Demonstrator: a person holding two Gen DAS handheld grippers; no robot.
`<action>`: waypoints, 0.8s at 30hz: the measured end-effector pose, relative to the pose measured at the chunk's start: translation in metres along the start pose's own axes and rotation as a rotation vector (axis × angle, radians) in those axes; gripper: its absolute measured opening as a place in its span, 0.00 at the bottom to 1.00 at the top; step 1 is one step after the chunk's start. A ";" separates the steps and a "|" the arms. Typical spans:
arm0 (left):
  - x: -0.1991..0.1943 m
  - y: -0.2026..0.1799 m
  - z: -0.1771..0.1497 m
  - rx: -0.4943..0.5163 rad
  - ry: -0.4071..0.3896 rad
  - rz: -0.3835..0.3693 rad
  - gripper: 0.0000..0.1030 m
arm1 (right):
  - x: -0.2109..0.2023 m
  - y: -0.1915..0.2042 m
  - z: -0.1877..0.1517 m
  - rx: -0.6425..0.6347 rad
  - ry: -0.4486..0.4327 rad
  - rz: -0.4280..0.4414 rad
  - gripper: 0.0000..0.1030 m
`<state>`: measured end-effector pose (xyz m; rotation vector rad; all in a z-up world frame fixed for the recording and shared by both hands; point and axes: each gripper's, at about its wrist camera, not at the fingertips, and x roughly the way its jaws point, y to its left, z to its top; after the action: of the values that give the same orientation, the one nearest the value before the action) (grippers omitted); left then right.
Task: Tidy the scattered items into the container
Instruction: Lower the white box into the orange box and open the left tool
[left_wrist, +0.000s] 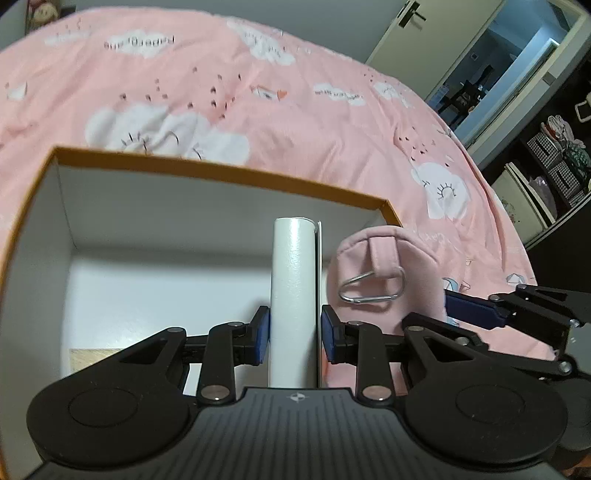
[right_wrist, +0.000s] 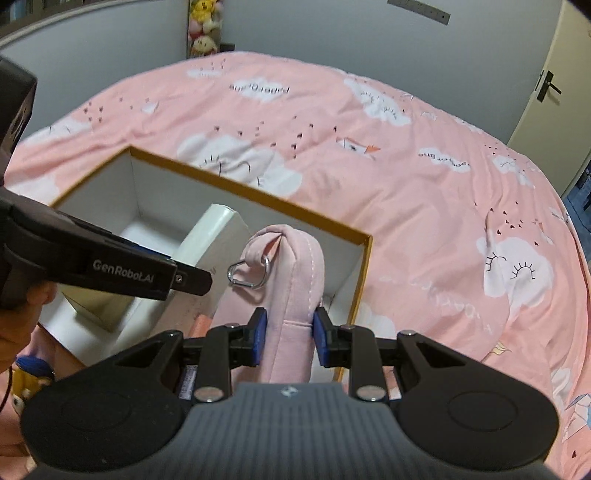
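**A:** How far along is the tidying?

**B:** Well into a drop-off, I'd judge. Both hands carry something over the open box (right_wrist: 364, 254), the white-lined one with the orange rim that sits on the pink bedspread (right_wrist: 424, 192).

**A:** What does each one have?

**B:** The left gripper (left_wrist: 294, 334) is clamped on a white book (left_wrist: 293, 295), its blue pads pressed against the two covers, spine up. The book hangs over the inside of the box, toward the right half. The right gripper (right_wrist: 289, 334) pinches a pink pouch (right_wrist: 291, 288) with a small metal clip (right_wrist: 246, 274) at its far end; its pads squeeze the soft fabric on both sides.

**A:** Is the pouch inside yet?

**B:** It stands above the near right corner of the box, just to the right of the book. I can't tell whether either one touches the bottom. Neither has been let go.

**A:** Anything already in the box?

**B:** Something pale, wood-coloured, shows at the near left of the floor in the left wrist view, too cut off to name. The far half of the box looks bare.

**A:** And what's left outside?

**B:** At the near left edge of the right wrist view, beside the person's hand (right_wrist: 14, 332), there is a small blue and yellow thing on the bed, perhaps a toy, too cropped to be sure. It may need collecting. The rest of the bedspread in view carries nothing loose.
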<state>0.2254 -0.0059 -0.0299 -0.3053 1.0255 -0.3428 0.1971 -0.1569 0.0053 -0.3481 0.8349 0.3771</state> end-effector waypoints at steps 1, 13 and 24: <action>0.003 0.000 0.000 -0.008 0.008 -0.007 0.32 | 0.002 0.001 0.000 -0.006 0.005 -0.008 0.28; 0.040 0.002 0.001 -0.134 0.109 -0.014 0.32 | 0.011 0.003 -0.003 -0.053 0.034 -0.081 0.28; 0.026 0.002 -0.002 -0.110 0.123 0.009 0.29 | 0.002 0.001 0.000 -0.049 0.014 -0.107 0.28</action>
<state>0.2363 -0.0146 -0.0517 -0.3821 1.1682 -0.3004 0.1980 -0.1562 0.0031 -0.4397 0.8181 0.2960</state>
